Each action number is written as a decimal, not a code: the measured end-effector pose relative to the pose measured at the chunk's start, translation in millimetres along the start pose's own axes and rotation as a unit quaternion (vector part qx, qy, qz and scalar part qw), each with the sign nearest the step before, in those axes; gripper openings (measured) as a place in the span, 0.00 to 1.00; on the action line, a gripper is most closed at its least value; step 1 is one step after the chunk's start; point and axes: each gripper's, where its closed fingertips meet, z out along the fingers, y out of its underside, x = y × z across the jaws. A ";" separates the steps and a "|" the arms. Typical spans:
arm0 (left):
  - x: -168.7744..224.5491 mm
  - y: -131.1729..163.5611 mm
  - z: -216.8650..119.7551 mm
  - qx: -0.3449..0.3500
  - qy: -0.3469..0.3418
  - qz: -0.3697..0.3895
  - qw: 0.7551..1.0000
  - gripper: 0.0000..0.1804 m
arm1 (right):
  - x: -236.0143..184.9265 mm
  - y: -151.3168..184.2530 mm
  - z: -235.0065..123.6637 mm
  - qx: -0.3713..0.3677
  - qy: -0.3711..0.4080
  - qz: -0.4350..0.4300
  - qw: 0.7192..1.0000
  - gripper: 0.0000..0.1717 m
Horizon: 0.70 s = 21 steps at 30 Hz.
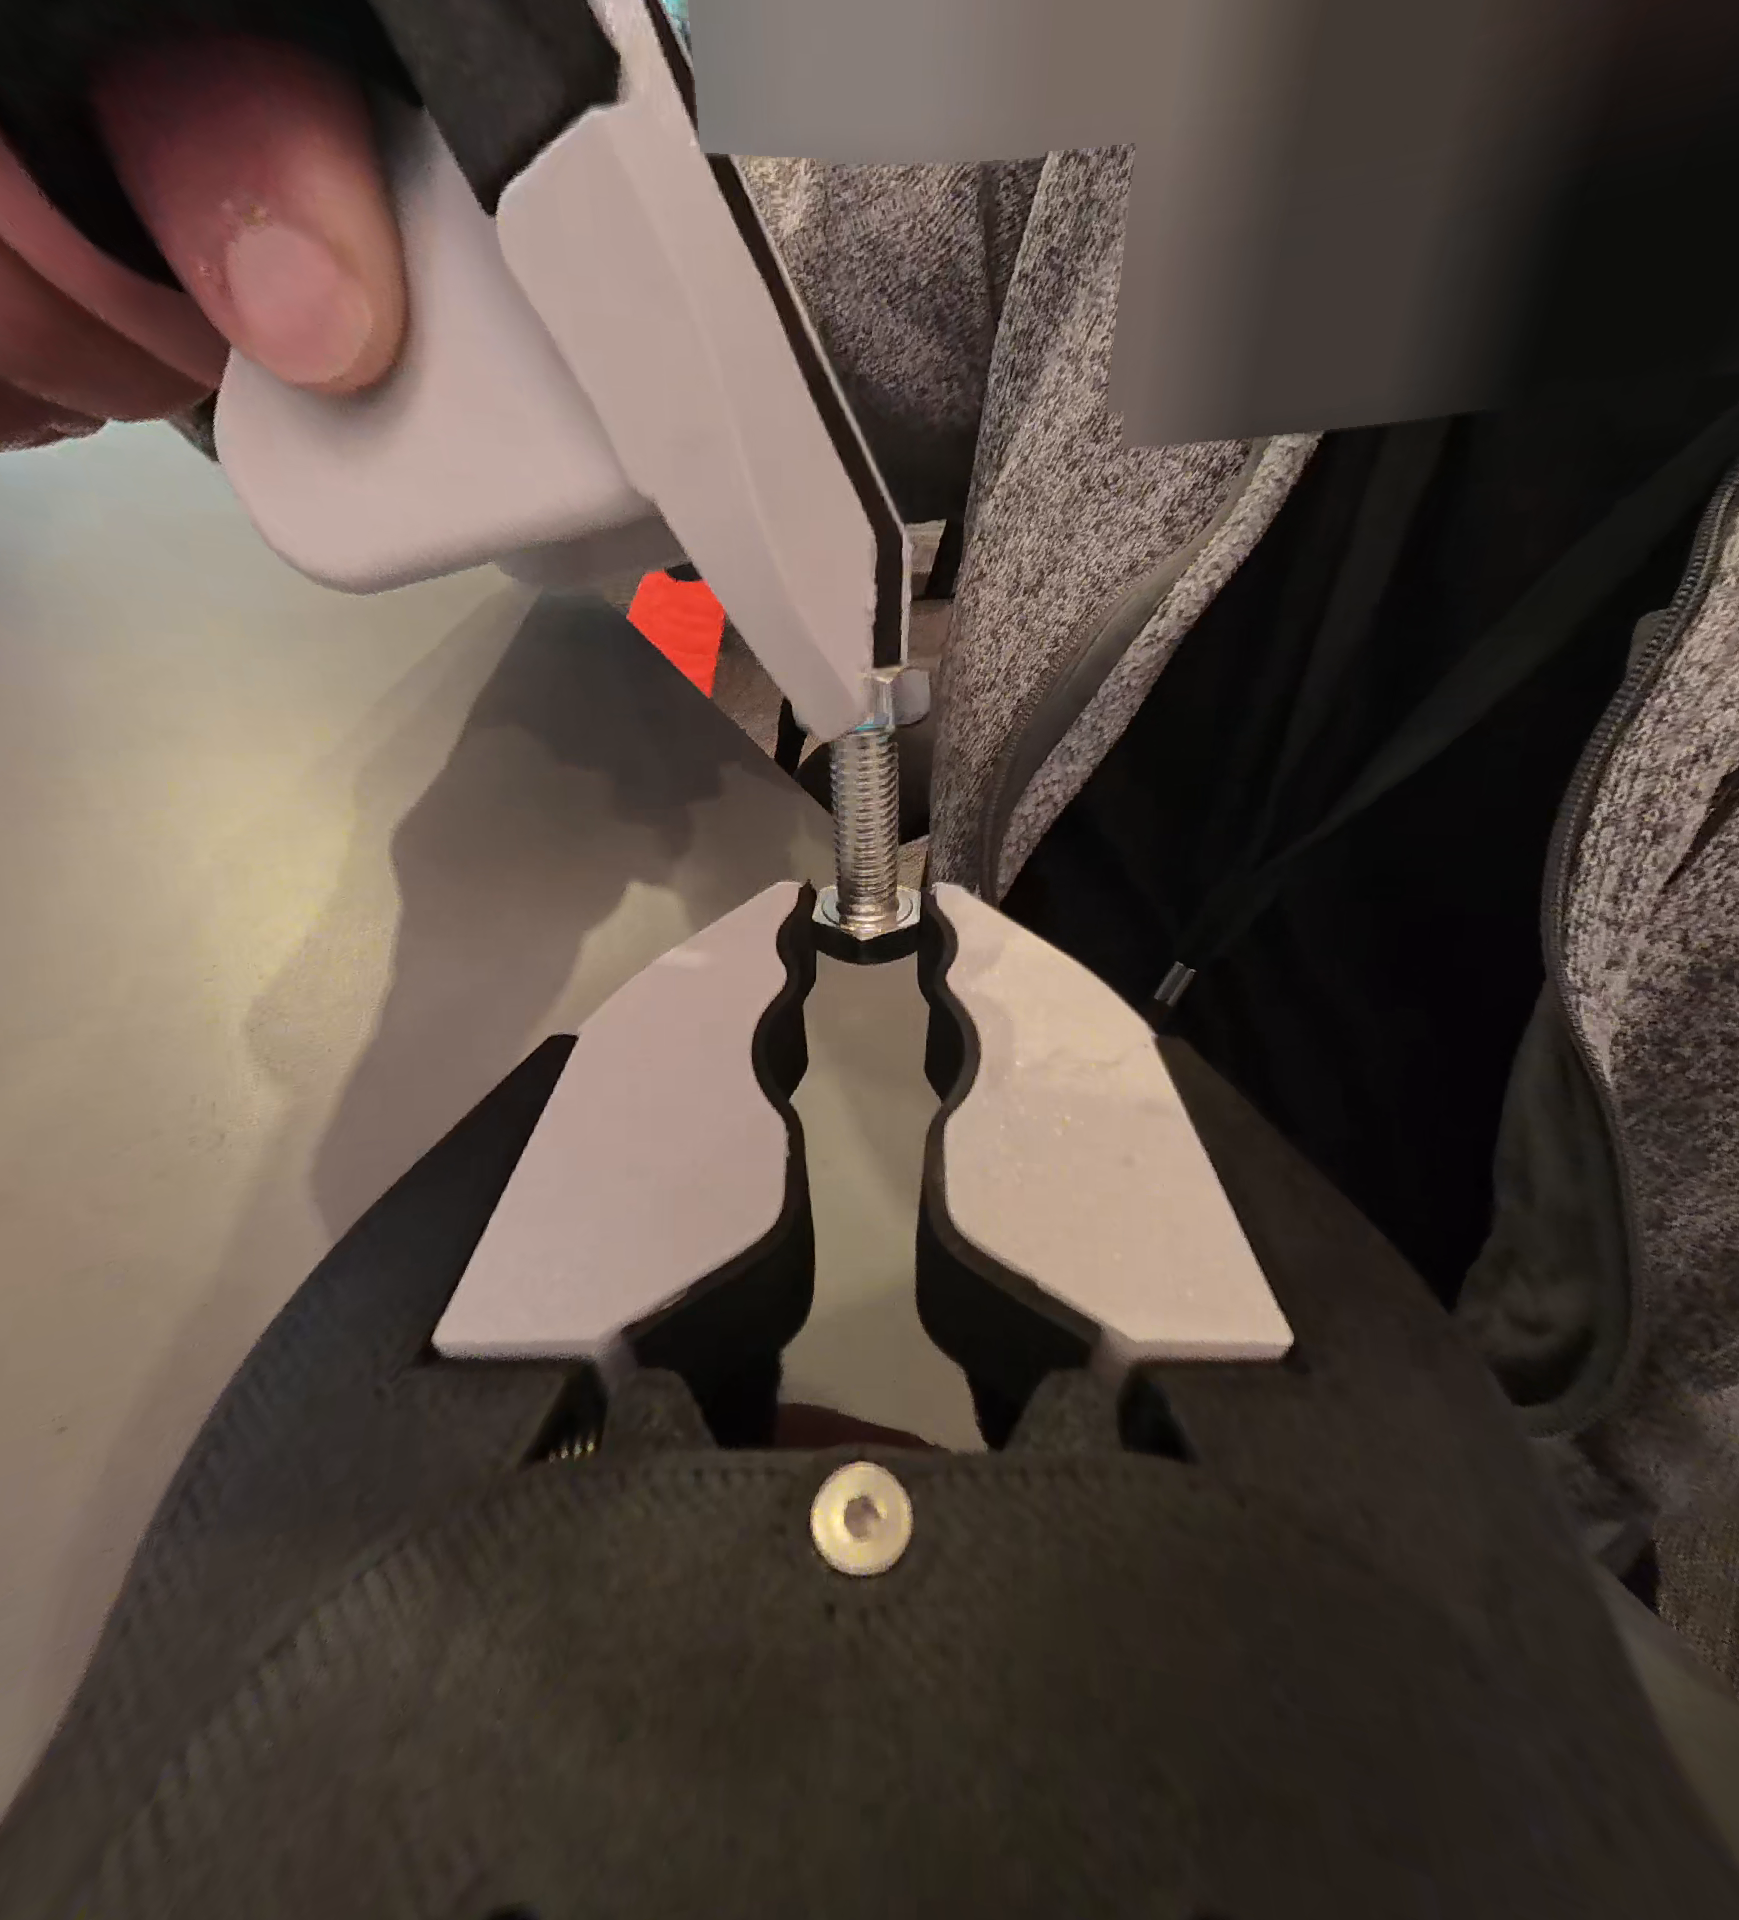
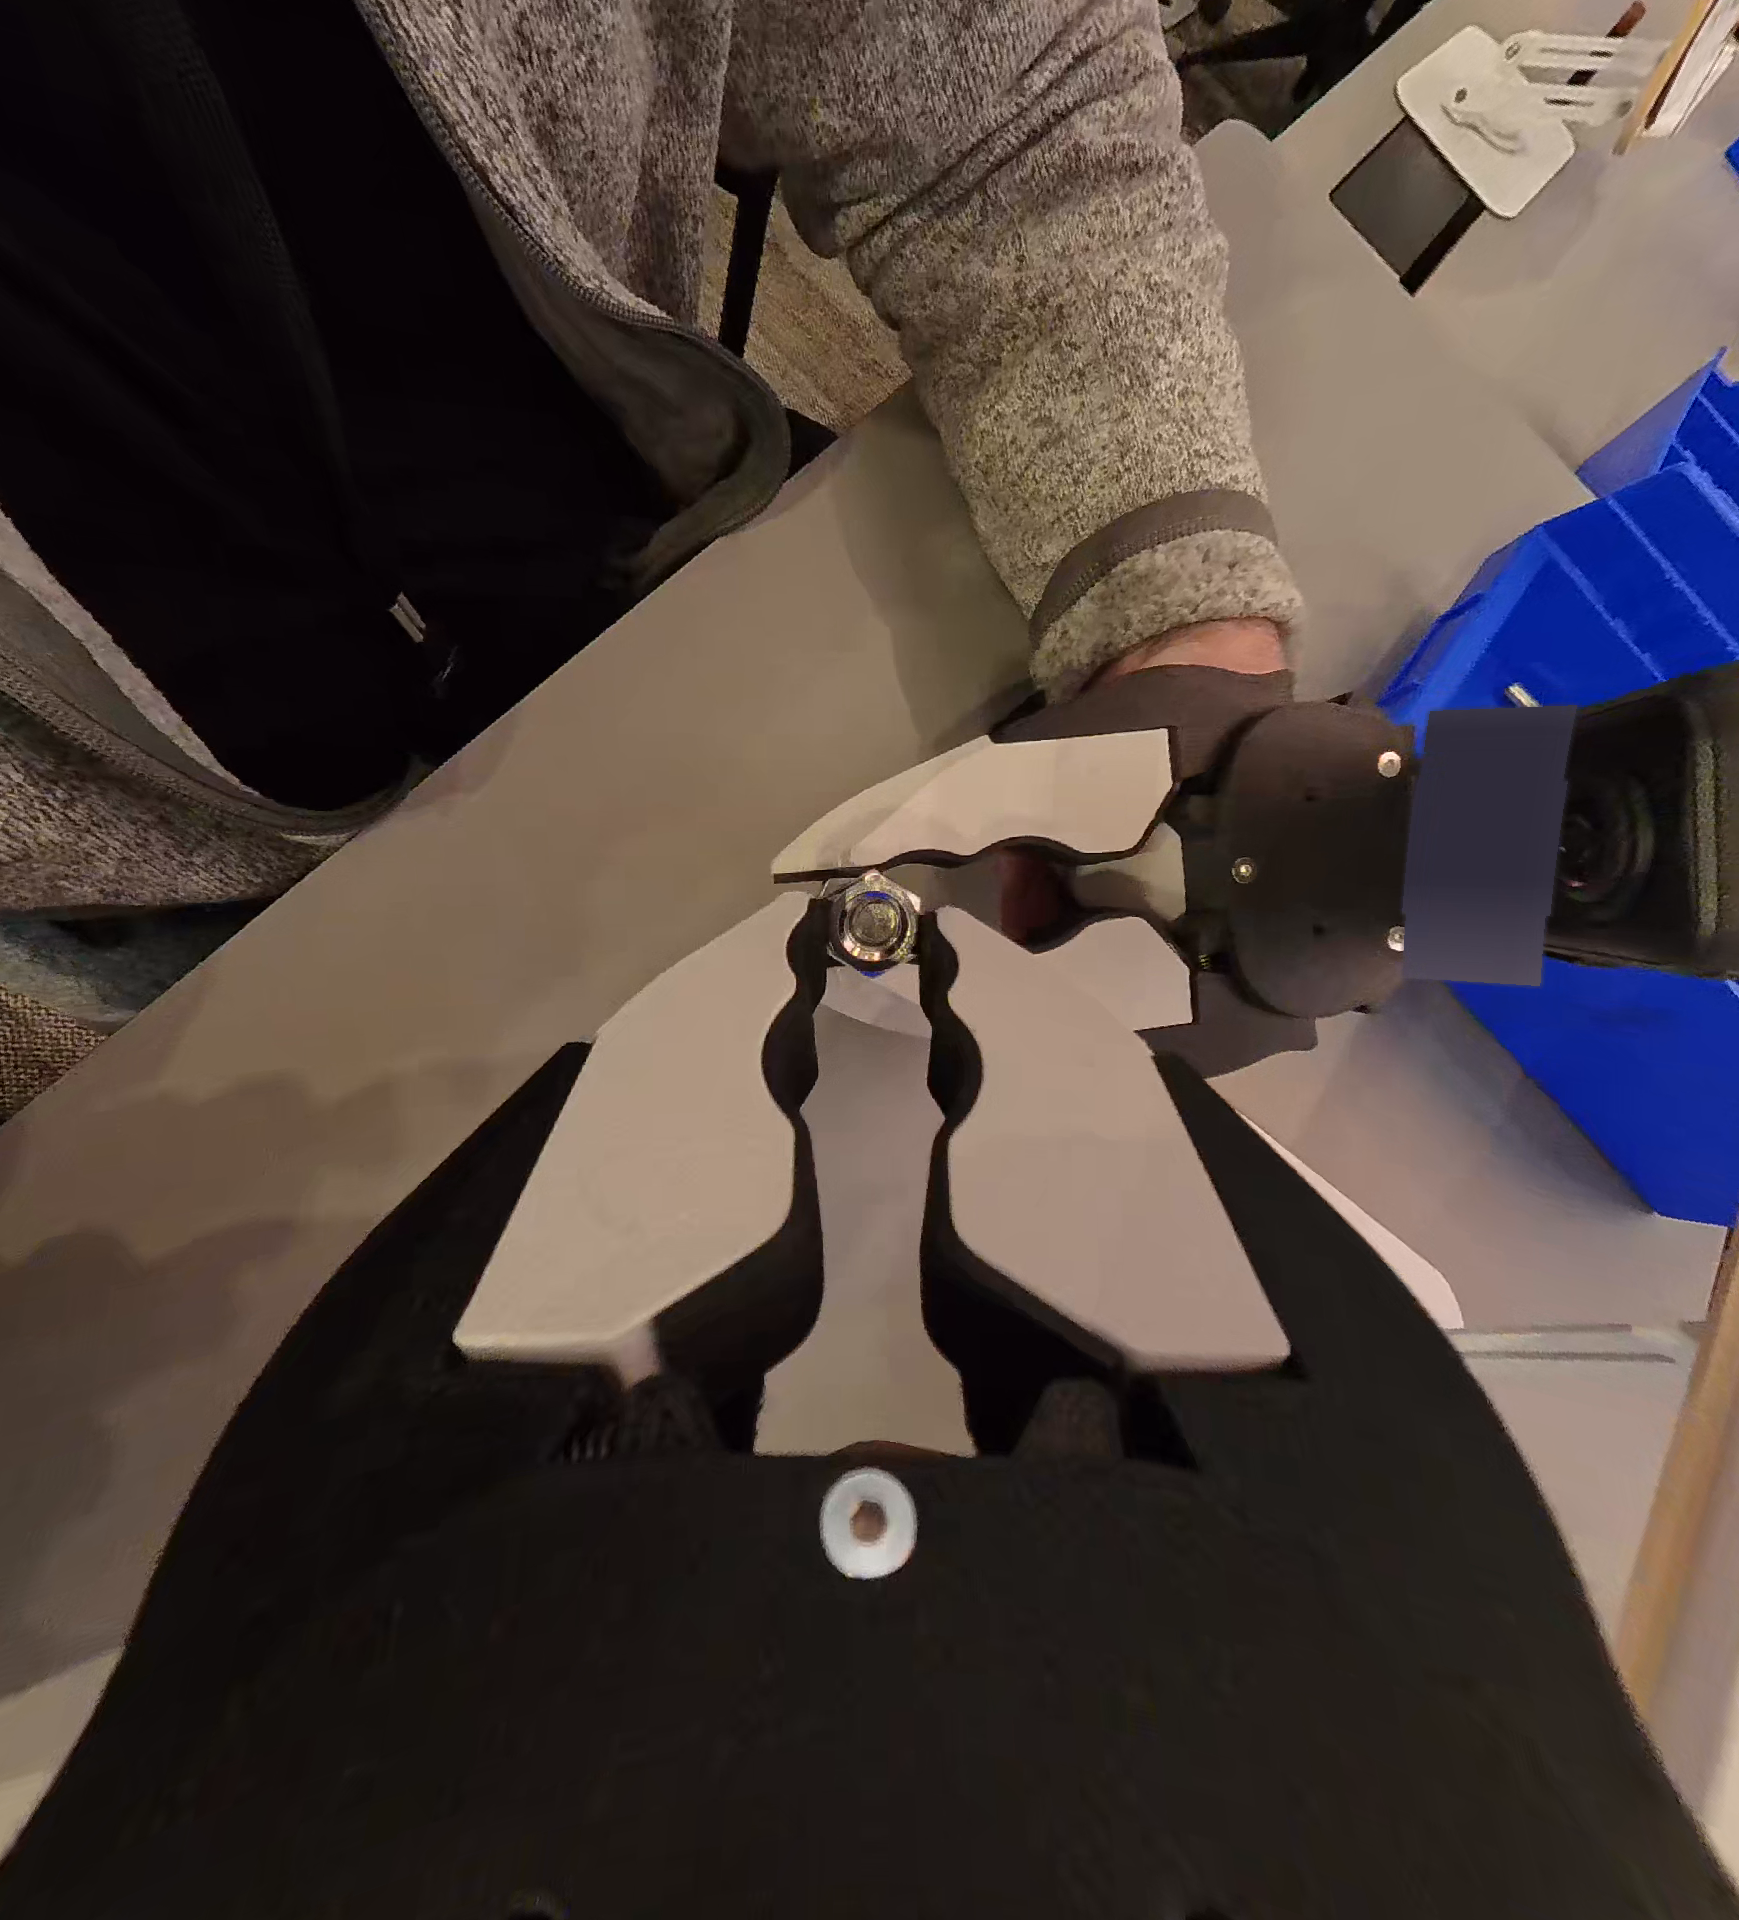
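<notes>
The left tongs (image 1: 863, 914) were clamped on a small steel hex nut (image 1: 863, 916), black pads pressing on its flats from either side. A threaded bolt (image 1: 865, 821) stood upright out of that nut, its tip sitting in the nut's bore. The right tongs (image 2: 870, 925), coming down from above, were clamped on the bolt's hex head (image 2: 875, 920). Nut and bolt seemed to be held just above the grey table (image 2: 584, 748), near its edge, though the gap was hard to judge. Close behind was a person in a grey fleece jacket (image 1: 1073, 582). Blue bins (image 2: 1623, 623) stood on the table to one side.
</notes>
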 end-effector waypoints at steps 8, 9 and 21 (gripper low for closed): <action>-9.6 5.5 -0.7 -0.034 -0.047 0.015 0.998 0.10 | -1.4 8.6 0.1 -0.029 -0.004 0.015 0.999 0.10; -11.6 6.2 -1.0 -0.040 -0.055 0.016 0.998 0.10 | -1.2 10.2 -0.2 -0.035 -0.003 0.016 0.999 0.10; -37.9 9.7 -14.9 -0.096 -0.181 0.045 0.978 0.10 | 10.0 29.3 -6.1 -0.048 0.054 0.065 0.995 0.10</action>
